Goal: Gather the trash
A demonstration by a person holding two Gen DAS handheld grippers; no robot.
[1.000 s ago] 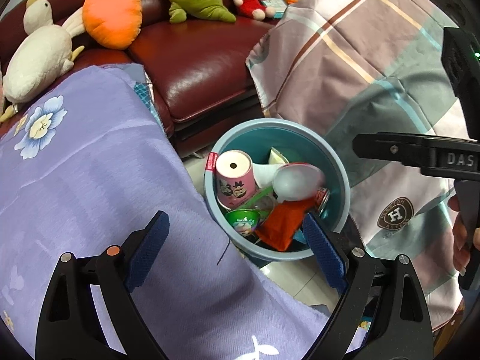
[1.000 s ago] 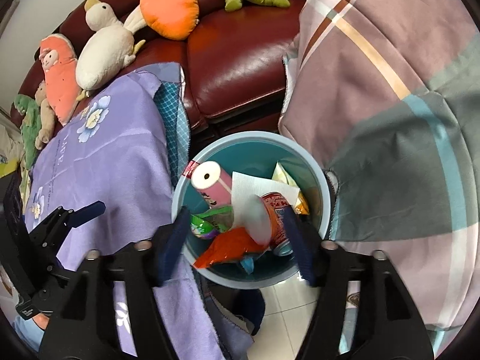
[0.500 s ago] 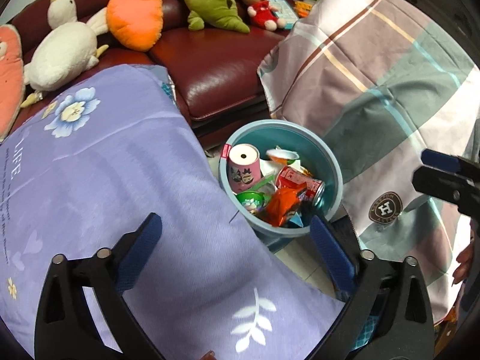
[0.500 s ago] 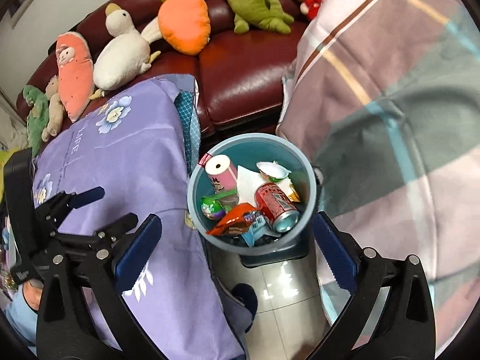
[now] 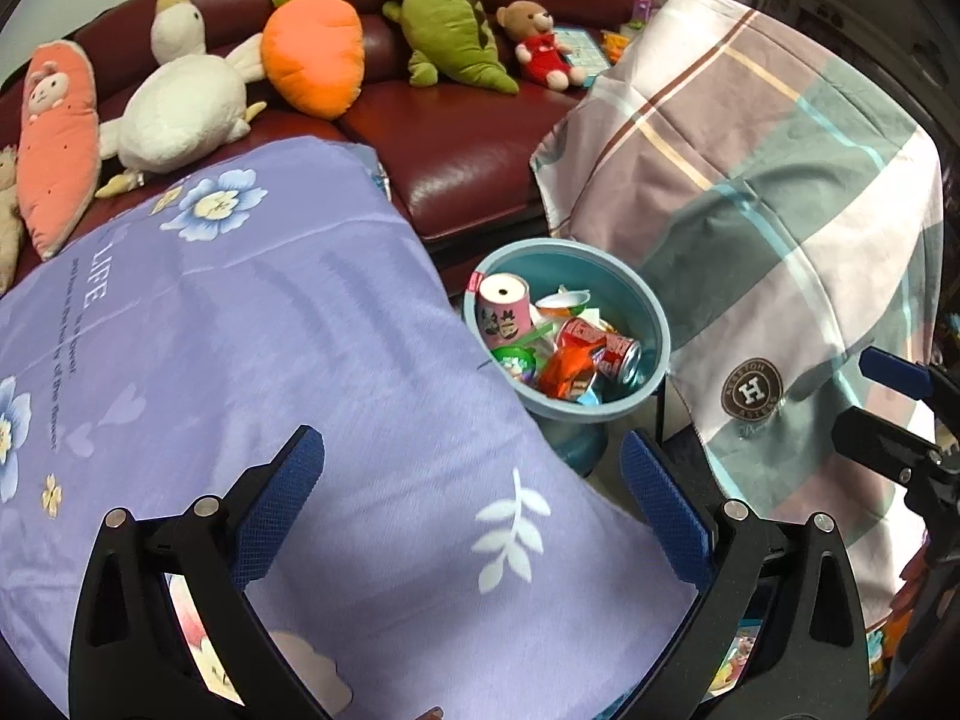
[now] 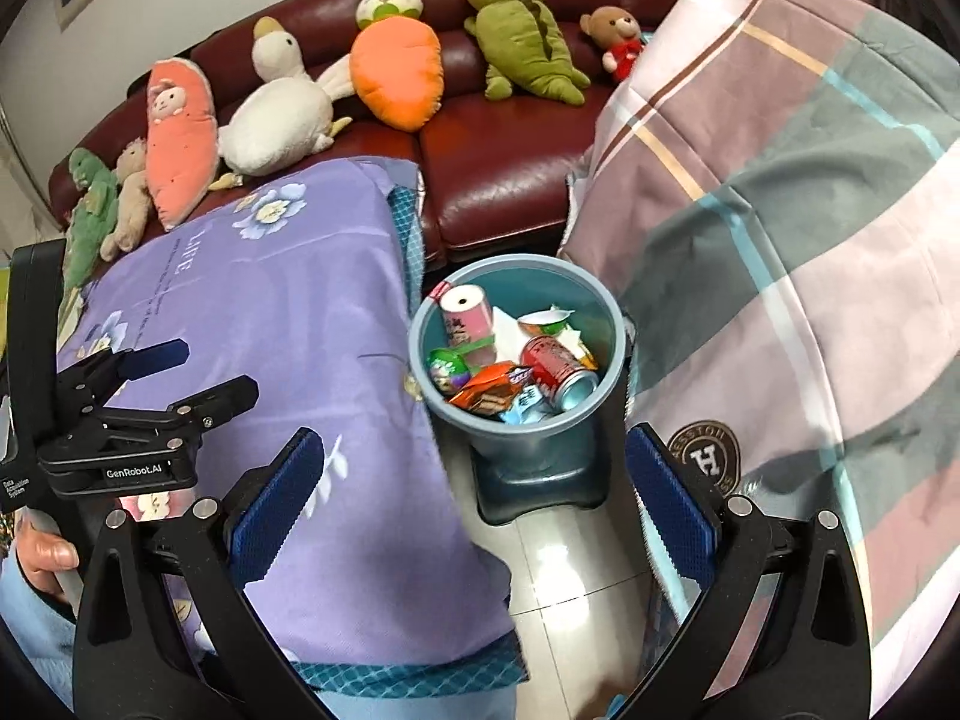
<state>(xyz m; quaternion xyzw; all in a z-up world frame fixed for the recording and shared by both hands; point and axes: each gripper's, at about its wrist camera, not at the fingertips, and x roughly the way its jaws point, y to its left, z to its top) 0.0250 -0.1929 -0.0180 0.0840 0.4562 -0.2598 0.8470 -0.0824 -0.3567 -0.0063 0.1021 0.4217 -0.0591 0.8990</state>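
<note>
Right wrist view: trash bin (image 6: 516,276) is seen ahead between right gripper (image 6: 474,510) jaws, held wide, empty; left gripper (image 5: 474,516) likewise wide, empty.

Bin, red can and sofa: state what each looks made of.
Bin: likely plastic, smooth matte blue-grey wall with a moulded rim.
Red can: probably aluminium, printed red body, bare silvery shiny end.
Sofa: leather or faux leather, glossy dark red with bright highlights and creases; which one cannot be told.
</note>
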